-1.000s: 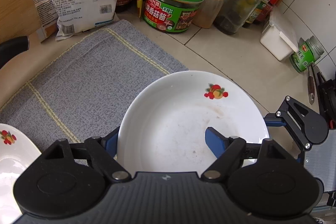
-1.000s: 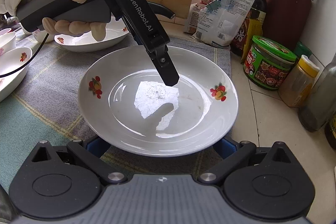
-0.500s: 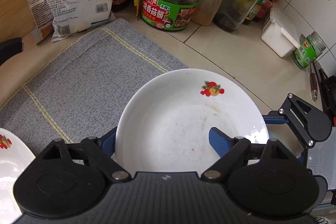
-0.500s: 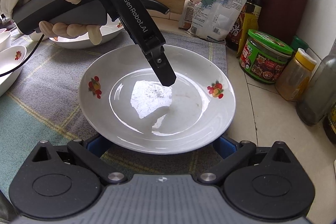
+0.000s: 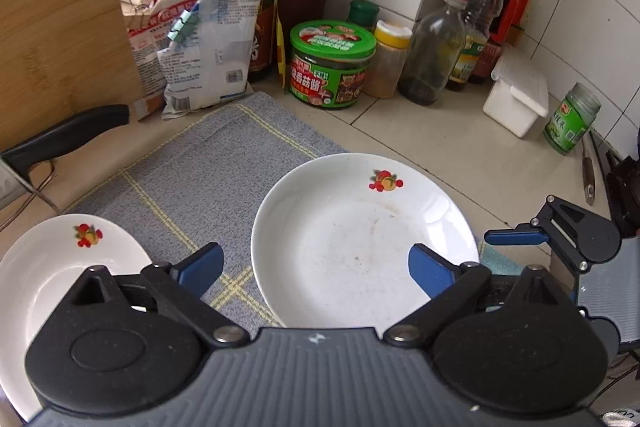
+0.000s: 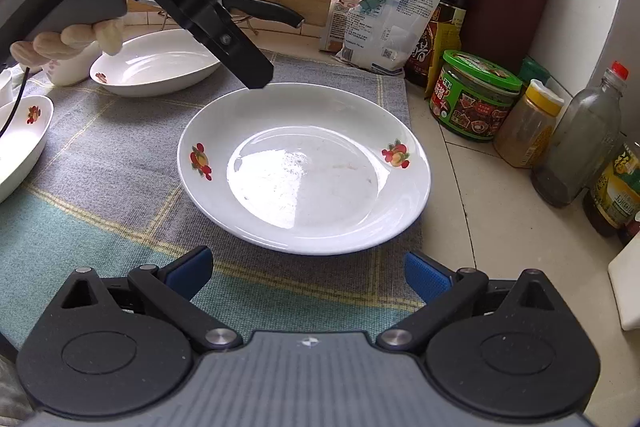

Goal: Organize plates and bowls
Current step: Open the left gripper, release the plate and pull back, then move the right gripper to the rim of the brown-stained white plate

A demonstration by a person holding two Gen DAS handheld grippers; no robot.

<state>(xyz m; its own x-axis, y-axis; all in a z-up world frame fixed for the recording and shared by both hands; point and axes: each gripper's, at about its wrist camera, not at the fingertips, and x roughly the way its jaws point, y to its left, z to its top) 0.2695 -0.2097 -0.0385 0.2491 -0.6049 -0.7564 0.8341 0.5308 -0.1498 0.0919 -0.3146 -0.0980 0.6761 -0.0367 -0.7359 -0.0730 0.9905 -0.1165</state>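
Both hand-held grippers (image 5: 316, 267) (image 6: 306, 273) wide open — plate (image 6: 304, 167) untouched.

Two fisheye views, each looking forward and downward along a gripper's open blue-tipped jaws at a kitchen counter. The left wrist view sits high and close over a white plate (image 5: 360, 239), which lies between and ahead of its jaws, facing the tiled corner. The right wrist view looks from lower and slightly farther back; the same plate (image 6: 304, 167) lies just ahead of its jaws. Both share the green-lidded jar (image 5: 332, 67) (image 6: 478, 95) and grey mat (image 5: 224, 155) (image 6: 120, 163).
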